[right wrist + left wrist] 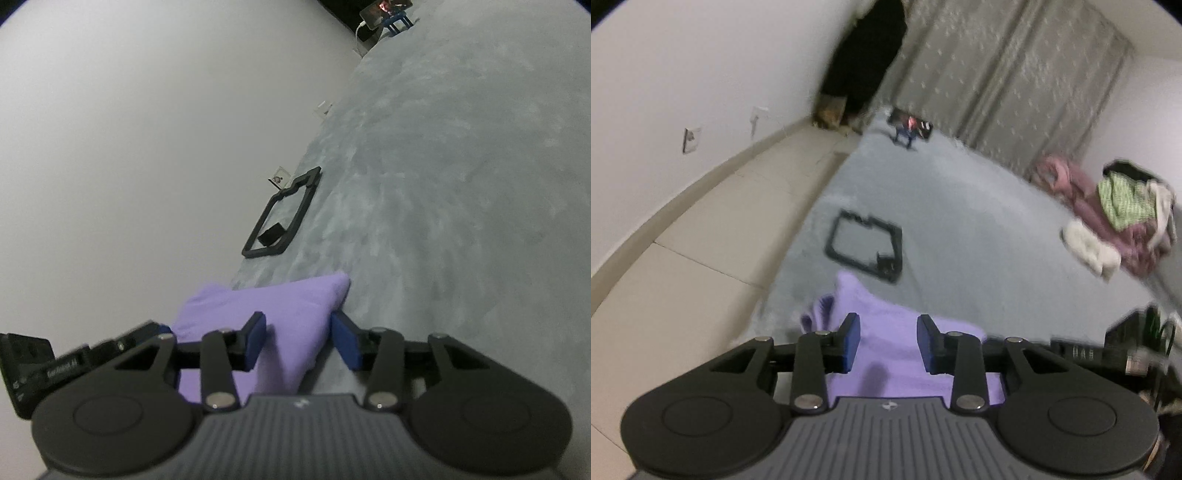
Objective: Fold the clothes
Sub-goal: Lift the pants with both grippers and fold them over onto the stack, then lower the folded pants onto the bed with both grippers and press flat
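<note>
No legible writing; the lettering on the black device (26, 365) at the right wrist view's left edge is too blurred. Purple garment (886, 354) lies folded on the grey carpet (960, 221), near its edge. Left gripper (888, 343) and right gripper (298, 341): jaws parted, pads clear of cloth. Black frame (864, 245) beyond contains a small black block. Clothes pile (1119, 218) at the far side.

The one label in sight is white lettering on a black device (55, 369) at the lower left edge of the right wrist view, too blurred to make out; no other writing can be read
</note>
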Tool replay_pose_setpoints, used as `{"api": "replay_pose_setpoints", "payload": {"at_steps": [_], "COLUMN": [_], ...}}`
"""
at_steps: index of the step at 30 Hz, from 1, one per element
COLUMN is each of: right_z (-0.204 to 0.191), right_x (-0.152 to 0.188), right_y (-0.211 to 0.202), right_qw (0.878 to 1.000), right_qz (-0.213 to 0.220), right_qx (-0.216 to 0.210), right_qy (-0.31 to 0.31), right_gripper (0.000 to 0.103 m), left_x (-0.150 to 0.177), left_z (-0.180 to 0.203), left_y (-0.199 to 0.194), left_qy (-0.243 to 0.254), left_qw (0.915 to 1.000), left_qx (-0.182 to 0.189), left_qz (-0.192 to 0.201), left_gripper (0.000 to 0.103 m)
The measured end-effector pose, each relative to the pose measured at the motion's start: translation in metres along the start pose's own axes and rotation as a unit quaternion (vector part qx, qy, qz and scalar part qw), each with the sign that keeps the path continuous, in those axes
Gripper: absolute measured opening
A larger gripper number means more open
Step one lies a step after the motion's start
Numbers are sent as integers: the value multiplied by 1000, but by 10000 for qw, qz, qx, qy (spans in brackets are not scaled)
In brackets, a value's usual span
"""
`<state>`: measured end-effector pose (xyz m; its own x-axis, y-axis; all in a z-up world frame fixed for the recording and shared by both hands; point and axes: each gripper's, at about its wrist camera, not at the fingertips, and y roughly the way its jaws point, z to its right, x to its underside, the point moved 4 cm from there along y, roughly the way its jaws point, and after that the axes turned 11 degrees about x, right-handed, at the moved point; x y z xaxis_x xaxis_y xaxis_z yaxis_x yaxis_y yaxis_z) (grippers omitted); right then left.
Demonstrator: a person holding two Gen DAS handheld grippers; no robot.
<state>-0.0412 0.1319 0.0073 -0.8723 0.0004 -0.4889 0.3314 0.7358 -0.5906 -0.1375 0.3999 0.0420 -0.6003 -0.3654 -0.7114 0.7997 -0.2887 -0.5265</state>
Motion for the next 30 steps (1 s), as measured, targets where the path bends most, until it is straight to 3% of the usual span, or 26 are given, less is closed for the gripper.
{"api": "replay_pose_setpoints", "payload": {"at_steps": [3, 6, 9, 15, 22, 25, 30], "right_z": [-2, -3, -10, -33, -16, -14, -17], "right_x": [-3, -4, -5, -3, -7, -10, -10], "right_y": [5, 9, 8, 4, 8, -2, -14], "right_qw": [9998, 9989, 9964, 9808, 9885, 9874, 9821], "right_qz": [81, 248, 460, 1006, 708, 813, 994], "right_qx": [147, 354, 535, 985, 919, 999, 1146], "right_qy": [-82, -170, -469, -1352, -971, -923, -1112], "right_gripper": [27, 15, 12, 12, 20, 27, 26], "left_x": [5, 6, 9, 11, 8, 1, -6], "left_z": [-4, -3, -2, 0, -2, -4, -2], "left_y": [14, 15, 14, 12, 6, 0, 1], "left_qy": [109, 157, 292, 464, 369, 312, 337], "left_qw": [9993, 9991, 9986, 9976, 9987, 9994, 9990], "left_qx": [-256, -255, -277, -247, -123, -112, -244], "left_qz": [-253, -286, -355, -445, -331, -77, 173], "left_gripper": [31, 31, 30, 30, 30, 30, 30]}}
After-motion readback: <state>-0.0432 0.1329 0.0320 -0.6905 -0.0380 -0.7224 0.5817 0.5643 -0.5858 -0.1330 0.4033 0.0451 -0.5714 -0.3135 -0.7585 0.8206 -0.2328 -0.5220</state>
